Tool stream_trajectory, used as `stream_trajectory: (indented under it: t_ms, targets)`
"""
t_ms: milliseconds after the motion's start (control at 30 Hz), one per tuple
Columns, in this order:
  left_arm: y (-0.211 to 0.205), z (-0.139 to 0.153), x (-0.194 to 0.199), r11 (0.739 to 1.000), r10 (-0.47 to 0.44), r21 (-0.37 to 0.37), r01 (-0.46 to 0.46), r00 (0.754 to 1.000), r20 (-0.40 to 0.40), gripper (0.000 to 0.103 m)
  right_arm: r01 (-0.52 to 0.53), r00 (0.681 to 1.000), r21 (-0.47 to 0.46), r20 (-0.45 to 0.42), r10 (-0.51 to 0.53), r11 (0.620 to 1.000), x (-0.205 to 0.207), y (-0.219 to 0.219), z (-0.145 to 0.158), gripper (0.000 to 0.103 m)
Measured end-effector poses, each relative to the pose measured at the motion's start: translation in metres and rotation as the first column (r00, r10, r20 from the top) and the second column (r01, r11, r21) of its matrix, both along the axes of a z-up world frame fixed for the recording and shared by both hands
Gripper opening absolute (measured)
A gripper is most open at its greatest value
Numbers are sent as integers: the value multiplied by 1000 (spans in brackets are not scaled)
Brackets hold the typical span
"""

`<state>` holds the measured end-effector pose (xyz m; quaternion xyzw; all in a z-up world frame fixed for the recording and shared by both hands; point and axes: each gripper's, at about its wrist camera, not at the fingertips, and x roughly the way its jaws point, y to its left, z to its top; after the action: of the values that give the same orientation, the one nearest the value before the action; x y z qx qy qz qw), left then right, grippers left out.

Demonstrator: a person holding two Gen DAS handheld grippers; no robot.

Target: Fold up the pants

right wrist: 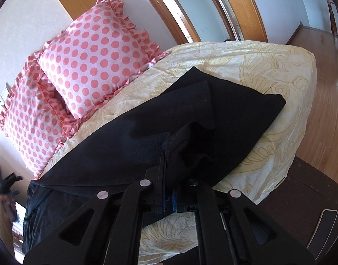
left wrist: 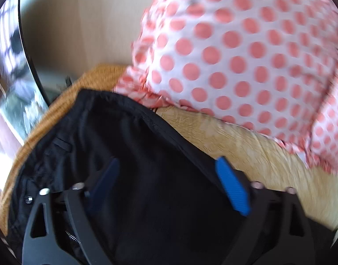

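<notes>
pants (right wrist: 147, 128) – black, spread on bed | left hand-held gripper (left wrist: 169, 172) wide | right hand-held gripper (right wrist: 166, 154) pinching pants

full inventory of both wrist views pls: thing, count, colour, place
pants: 1, black, spread across the bed, one fold lifted in the right tool
pillows: 2, white with pink dots and frilled edges, at the head of the bed against the wall
bedspread: 1, cream with yellow pattern, under the pants
woven mat: 1, tan, at the bed edge under the pants, left wrist view
floor: wood, beside the bed
door frames: wood, far wall
left tool: 1, black with blue fingers, open above the pants
right tool: 1, black, shut on the pants
</notes>
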<state>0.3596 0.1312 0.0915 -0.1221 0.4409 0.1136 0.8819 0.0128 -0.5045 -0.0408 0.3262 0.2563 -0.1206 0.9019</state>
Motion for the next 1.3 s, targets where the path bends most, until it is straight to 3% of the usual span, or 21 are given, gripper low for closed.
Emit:
stream_trajectory:
  t_ms: [133, 200, 233, 300, 400, 567, 733, 833, 900, 967, 1067, 1133, 1233, 1300]
  targets:
    - [15, -26, 41, 988, 39, -146, -52, 995, -91, 69, -4, 1000, -34, -17, 4, 999, 2, 2, 4, 4]
    - [17, -35, 52, 984, 49, -166, -68, 992, -116, 63, -5, 1000, -49, -23, 4, 999, 4, 3, 7, 4]
    - [18, -41, 56, 982, 53, -173, -77, 989, -137, 55, -5, 1000, -55, -26, 4, 999, 5, 4, 7, 4]
    - [22, -53, 61, 974, 62, -207, -95, 985, -163, 24, -5, 1000, -58, -26, 3, 998, 6, 3, 9, 4]
    - [29, -53, 54, 962, 81, -248, -113, 987, -137, 12, -6, 1000, -60, -21, 5, 998, 7, 3, 10, 4]
    - [34, -16, 3, 970, 75, -230, -77, 997, -15, 9, -7, 1000, -77, 2, 7, 997, 11, -3, 20, 4]
    - [42, 42, -120, 967, 69, -253, -15, 976, 205, 9, 9, 1000, -109, 30, -5, 994, 14, -12, 33, 4]
    - [33, 58, -205, 978, 82, -207, -18, 948, 306, 9, 25, 999, -114, 33, -21, 993, 15, -20, 36, 4]
    - [28, 46, -261, 983, 112, -175, -55, 937, 332, 9, 38, 999, -111, 28, -35, 993, 16, -26, 35, 4]
    - [27, 20, -296, 976, 158, -192, -102, 939, 306, 9, 43, 999, -97, 22, -41, 994, 16, -31, 32, 4]
    - [34, -34, -340, 936, 262, -296, -193, 940, 217, 9, 40, 999, -84, 6, -39, 996, 18, -33, 28, 4]
    - [34, -53, -349, 917, 292, -342, -206, 929, 225, 9, 37, 999, -87, -3, -38, 996, 19, -33, 27, 4]
    - [27, -51, -360, 923, 309, -318, -214, 908, 284, 15, 33, 999, -91, -6, -33, 995, 18, -32, 28, 4]
    - [27, -46, -361, 924, 319, -312, -222, 897, 305, 32, 33, 999, -89, -4, -33, 996, 17, -34, 30, 4]
